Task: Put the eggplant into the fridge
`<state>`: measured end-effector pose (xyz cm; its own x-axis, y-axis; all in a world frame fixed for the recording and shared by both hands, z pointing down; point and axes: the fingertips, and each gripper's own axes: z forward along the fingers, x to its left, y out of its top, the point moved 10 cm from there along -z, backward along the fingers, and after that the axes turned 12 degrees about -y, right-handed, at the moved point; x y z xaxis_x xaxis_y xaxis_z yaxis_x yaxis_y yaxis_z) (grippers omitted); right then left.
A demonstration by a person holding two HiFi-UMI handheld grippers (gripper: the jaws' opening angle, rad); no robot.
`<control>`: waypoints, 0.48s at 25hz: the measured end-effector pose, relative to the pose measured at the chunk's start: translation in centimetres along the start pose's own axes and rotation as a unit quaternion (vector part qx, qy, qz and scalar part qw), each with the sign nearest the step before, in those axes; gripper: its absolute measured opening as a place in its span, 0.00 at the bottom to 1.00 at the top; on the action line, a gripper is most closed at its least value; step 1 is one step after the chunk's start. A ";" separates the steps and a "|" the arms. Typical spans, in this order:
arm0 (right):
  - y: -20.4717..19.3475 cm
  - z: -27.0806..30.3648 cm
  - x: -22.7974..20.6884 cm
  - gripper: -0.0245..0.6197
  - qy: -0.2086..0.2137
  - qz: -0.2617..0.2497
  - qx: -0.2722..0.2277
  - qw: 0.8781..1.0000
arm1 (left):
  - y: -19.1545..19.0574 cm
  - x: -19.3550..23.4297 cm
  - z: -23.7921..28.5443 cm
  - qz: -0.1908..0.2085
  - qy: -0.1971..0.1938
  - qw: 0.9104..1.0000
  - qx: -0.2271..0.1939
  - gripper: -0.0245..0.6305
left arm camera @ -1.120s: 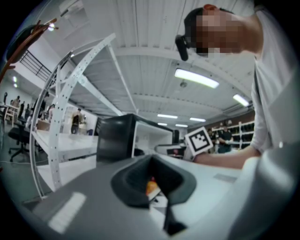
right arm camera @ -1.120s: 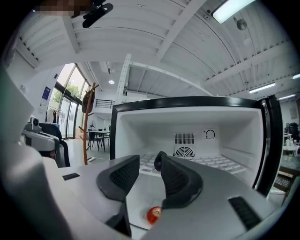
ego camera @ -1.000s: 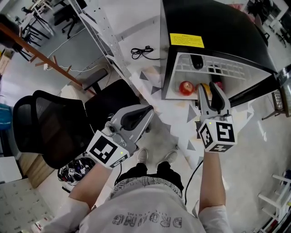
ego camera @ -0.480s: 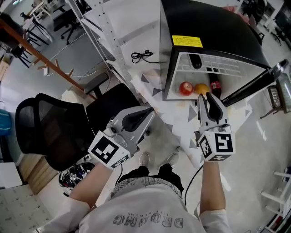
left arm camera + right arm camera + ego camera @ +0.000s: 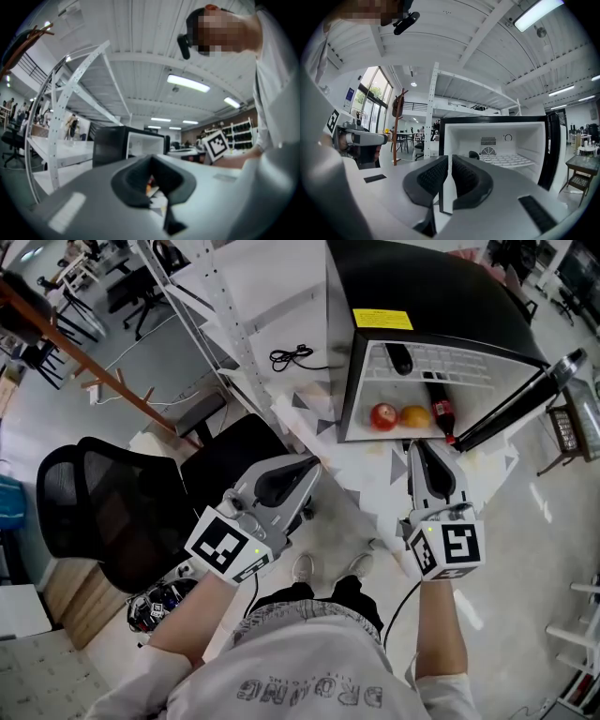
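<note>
The dark eggplant (image 5: 398,358) lies on the wire shelf inside the open black fridge (image 5: 441,296); in the right gripper view the eggplant (image 5: 474,155) shows as a dark lump on that shelf. My right gripper (image 5: 424,448) (image 5: 449,161) hangs in front of the fridge opening, apart from it. Its jaws are closing to a thin slit, with nothing between them. My left gripper (image 5: 305,468) (image 5: 151,164) is shut and empty, off to the left of the fridge.
An apple (image 5: 382,415), an orange (image 5: 413,415) and a cola bottle (image 5: 442,411) sit on the fridge floor. The fridge door (image 5: 511,404) swings out to the right. A black office chair (image 5: 103,512) stands left; a white rack (image 5: 216,315) rises behind.
The right gripper has drawn back from the fridge opening and its jaws have gone from wide apart to nearly together. The left gripper has barely shifted.
</note>
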<state>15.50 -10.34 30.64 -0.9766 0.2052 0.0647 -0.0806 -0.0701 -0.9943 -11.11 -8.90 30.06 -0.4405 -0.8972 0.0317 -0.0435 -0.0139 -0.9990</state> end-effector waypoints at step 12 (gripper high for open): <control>-0.1 -3.3 0.9 0.05 0.004 0.004 0.003 1.000 | -0.3 -0.5 -0.5 0.000 -0.011 1.000 0.000 0.05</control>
<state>15.33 -6.92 30.47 -0.9753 0.2133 0.0567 -0.0749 -0.0784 -0.9941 -11.31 -8.20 30.32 -0.4207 -0.9067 0.0307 -0.0428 -0.0140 -0.9990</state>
